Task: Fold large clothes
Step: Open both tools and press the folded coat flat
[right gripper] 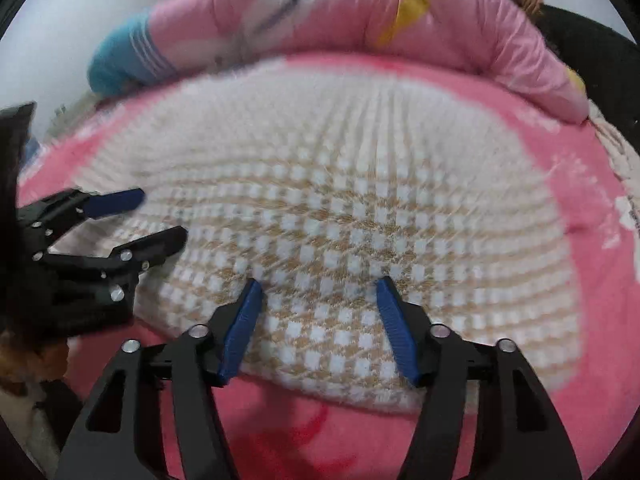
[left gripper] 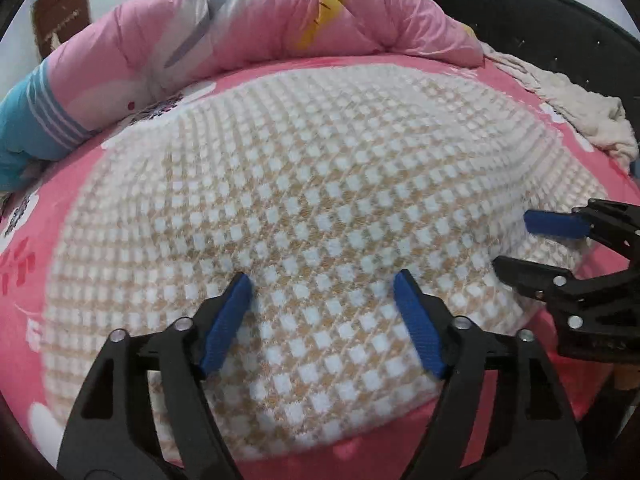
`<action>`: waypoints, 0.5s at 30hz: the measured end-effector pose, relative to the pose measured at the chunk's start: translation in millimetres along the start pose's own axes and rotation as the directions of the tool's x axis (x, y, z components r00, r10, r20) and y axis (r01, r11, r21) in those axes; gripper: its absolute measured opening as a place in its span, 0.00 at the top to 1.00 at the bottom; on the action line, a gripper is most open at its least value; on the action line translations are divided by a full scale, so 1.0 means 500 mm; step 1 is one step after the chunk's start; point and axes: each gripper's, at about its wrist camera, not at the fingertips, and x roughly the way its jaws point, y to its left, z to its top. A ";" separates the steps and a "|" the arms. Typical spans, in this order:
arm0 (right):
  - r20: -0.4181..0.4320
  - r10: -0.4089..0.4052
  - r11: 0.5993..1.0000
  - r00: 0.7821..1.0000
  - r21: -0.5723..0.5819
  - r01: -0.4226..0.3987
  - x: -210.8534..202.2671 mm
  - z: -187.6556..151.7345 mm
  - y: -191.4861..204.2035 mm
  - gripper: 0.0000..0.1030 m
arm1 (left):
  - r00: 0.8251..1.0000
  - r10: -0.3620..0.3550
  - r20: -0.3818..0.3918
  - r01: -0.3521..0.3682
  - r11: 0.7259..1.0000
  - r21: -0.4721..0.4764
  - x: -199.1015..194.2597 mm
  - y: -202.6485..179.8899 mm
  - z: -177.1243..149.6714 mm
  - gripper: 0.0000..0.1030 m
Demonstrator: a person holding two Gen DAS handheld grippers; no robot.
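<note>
A: Starting at 9 o'clock in the left wrist view, what's lying there?

B: Blue striped end of the pink quilt (left gripper: 248, 20), which is running from 9 round to 1 o'clock along the far side of the pink bedsheet (left gripper: 48, 216). The checked garment (left gripper: 304, 184), white squares on tan, is lying spread on the sheet and filling the middle of the view.

A: And the left gripper (left gripper: 323, 280)?

B: Sitting at 6 o'clock over the garment's near part, w/ its blue pads spread wide apart and only cloth showing between them, so it's gripping nothing.

A: Moving on toward 3 o'clock?

B: Right gripper (left gripper: 516, 240) is coming in from the right edge at approx 3 to 4 o'clock, over the garment's right edge. Its fingers are also parted, nothing pinched. A cream cloth (left gripper: 576, 104) is lying bunched at 2 o'clock, next to the quilt's end.

A: Right wrist view, same order?

B: It's blurry. Left gripper (right gripper: 164, 216) is showing at 9 o'clock, jaws apart, over the garment's (right gripper: 328, 184) left edge. Right gripper (right gripper: 320, 284) is at 6 o'clock, pads wide apart over the near hem. Quilt (right gripper: 320, 12) is arcing across 10 to 2 o'clock, bedsheet (right gripper: 600, 248) showing at 3.
</note>
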 end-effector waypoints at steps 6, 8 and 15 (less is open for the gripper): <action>0.079 -0.056 0.997 0.995 0.049 0.052 -0.136 -0.006 -0.029 0.41 | 0.997 -0.010 0.080 0.014 0.998 -0.054 -0.135 0.033 -0.021 0.26; 0.082 -0.138 0.987 0.987 0.094 0.131 -0.144 -0.028 -0.051 0.36 | 0.997 0.045 0.067 -0.039 0.995 -0.091 -0.146 0.062 -0.059 0.21; 0.023 -0.120 0.973 0.992 0.200 0.113 -0.108 -0.072 -0.090 0.30 | 0.999 0.048 -0.018 -0.051 0.971 -0.235 -0.128 0.118 -0.087 0.19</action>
